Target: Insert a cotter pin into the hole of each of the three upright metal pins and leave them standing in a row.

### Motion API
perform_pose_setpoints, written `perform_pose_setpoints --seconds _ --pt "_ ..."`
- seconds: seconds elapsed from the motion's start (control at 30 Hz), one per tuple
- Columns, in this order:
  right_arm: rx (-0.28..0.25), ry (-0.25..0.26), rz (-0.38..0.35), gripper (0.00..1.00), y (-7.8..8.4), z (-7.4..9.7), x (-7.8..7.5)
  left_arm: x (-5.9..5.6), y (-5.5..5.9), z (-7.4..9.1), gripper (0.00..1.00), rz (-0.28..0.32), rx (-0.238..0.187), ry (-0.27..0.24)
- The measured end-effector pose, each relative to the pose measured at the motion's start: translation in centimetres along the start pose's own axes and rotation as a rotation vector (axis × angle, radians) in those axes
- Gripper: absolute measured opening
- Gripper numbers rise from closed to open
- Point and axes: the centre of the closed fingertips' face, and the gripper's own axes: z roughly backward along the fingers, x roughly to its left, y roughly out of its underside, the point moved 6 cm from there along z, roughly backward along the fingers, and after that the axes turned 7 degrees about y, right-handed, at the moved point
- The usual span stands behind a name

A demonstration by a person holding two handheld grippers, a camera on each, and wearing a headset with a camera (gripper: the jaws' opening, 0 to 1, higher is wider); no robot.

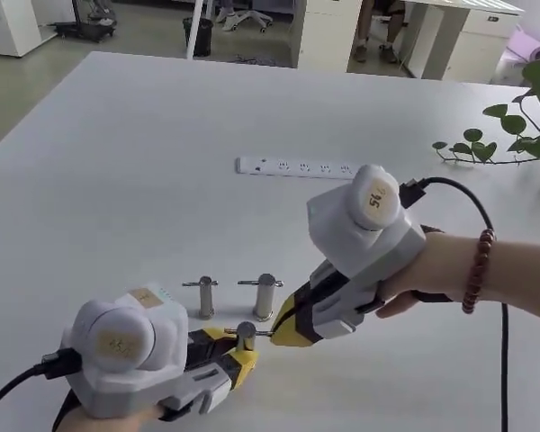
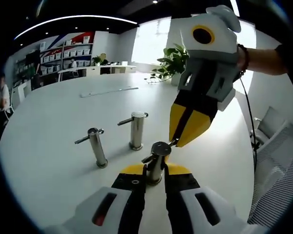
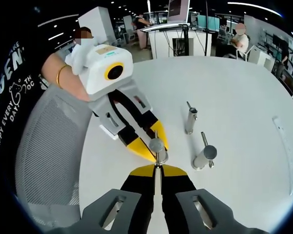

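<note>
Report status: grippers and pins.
Left gripper shut on near pin, upright. Right gripper shut on cotter pin, at its hole. Two far pins already pinned.

Legible marks: a yellow sticker [image 1: 378,196] atop the right gripper [image 1: 283,331], centre right of the head view, carries two digits, apparently "56"; a dark garment [image 3: 12,97], far left of the right gripper view, bears "APPY EVERY DAY".

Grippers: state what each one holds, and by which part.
Left gripper clamps the nearest metal pin by its lower shaft. Right gripper pinches a cotter pin by its outer end, its tip at that pin's head.
</note>
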Motion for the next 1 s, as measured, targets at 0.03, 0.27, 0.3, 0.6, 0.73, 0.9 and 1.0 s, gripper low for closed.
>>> perform_pose_setpoints --seconds 0.03,0.27,0.3,0.6,0.73,0.9,1.0 --pt "-0.001 0.002 0.000 0.00 -0.09 -0.02 0.01 -0.01 0.01 0.00 0.13 0.007 -0.002 0.000" --pt "0.000 0.007 0.006 0.00 -0.34 -0.17 0.11 -0.07 0.07 0.03 0.13 0.019 -0.010 -0.003" --pt "-0.001 0.006 0.010 0.00 -0.38 -0.23 0.14 -0.07 0.08 0.05 0.13 0.021 -0.012 -0.003" --pt "-0.008 0.007 0.051 0.00 -0.50 -0.47 0.21 -0.14 0.12 0.08 0.13 0.021 -0.013 -0.003" --pt "-0.011 0.008 0.058 0.00 -0.44 -0.47 0.23 -0.15 0.11 0.09 0.13 0.023 -0.012 -0.003" --pt "-0.038 0.008 0.048 0.00 -0.53 -0.48 0.25 -0.08 0.04 0.08 0.13 0.027 -0.009 0.003" --pt "-0.051 0.013 0.040 0.01 -0.67 -0.45 0.21 -0.06 -0.09 0.13 0.16 0.024 -0.012 0.003"
